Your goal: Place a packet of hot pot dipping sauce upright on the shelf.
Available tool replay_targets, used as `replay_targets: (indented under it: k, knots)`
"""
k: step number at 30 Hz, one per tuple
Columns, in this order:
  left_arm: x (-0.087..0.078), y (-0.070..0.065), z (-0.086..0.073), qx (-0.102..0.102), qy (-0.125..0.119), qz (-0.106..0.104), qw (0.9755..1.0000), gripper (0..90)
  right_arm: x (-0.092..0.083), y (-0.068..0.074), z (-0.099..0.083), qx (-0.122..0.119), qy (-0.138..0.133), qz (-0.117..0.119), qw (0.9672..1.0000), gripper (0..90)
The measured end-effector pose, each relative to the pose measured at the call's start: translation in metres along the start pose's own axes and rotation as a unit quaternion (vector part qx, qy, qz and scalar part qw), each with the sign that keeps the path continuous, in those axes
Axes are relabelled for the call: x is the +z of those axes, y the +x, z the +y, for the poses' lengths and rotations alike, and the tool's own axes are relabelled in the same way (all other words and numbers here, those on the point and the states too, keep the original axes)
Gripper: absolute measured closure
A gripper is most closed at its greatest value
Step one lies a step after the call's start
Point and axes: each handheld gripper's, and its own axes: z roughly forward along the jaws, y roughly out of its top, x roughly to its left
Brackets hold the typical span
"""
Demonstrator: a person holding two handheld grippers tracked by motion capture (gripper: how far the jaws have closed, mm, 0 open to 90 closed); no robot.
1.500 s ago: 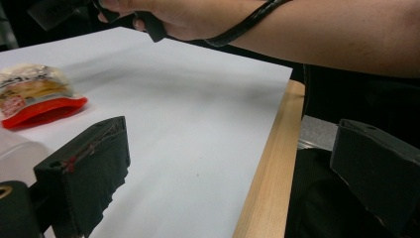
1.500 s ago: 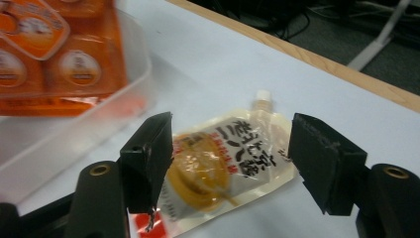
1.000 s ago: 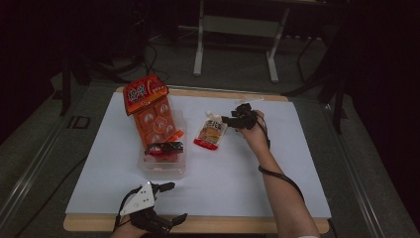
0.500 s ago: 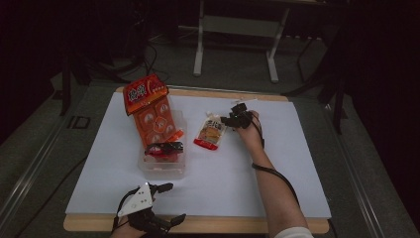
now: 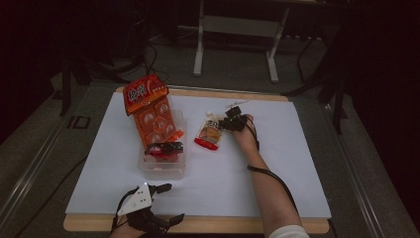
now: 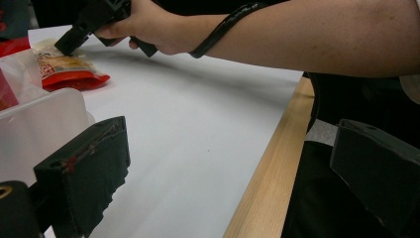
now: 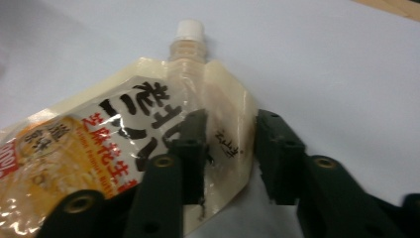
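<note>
White sheet (image 5: 277,168) over a wooden counter (image 5: 237,225) in a dark room, metal stand (image 5: 236,25) behind, right hand-held gripper (image 7: 229,148) closing around a spouted pouch (image 7: 124,148) lying mid-sheet beside a clear tub (image 5: 163,166), left hand-held gripper (image 5: 163,202) spread apart at the near edge.

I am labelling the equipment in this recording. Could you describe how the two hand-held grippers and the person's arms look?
Both grippers are black with blocky black jaws. The left gripper carries a grey three-cornered plate on top, and its jaw shows small red marks. A black cable trails from the right gripper along the bare forearm. A white sleeve edge shows near the elbow.
</note>
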Motion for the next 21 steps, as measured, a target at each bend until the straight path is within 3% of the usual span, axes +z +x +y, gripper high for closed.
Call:
replay_targets:
  k: [4, 6, 7, 10, 21]
  knots:
    - [0.0, -0.001, 0.0, 0.001, 0.001, -0.001, 1.0, 2.5, 0.0, -0.004, 0.003, 0.03, 0.01, 0.009, 0.9995, 77.7]
    - [0.0, -0.002, 0.0, 0.003, 0.002, -0.001, 1.0, 2.5, -0.001, -0.004, 0.004, 0.032, 0.016, 0.024, 0.9991, 87.5]
    - [0.001, -0.002, 0.0, 0.003, 0.002, -0.001, 1.0, 2.5, -0.001, -0.001, 0.004, 0.025, 0.018, 0.02, 0.9993, 88.6]
    - [0.001, -0.002, 0.0, 0.004, 0.003, -0.002, 1.0, 2.5, -0.003, 0.005, 0.006, 0.004, 0.019, 0.005, 0.9998, 89.3]
    - [0.002, -0.002, 0.001, 0.001, -0.005, -0.002, 1.0, 2.5, -0.029, 0.013, 0.019, 0.005, -0.006, 0.021, 0.9998, 89.8]
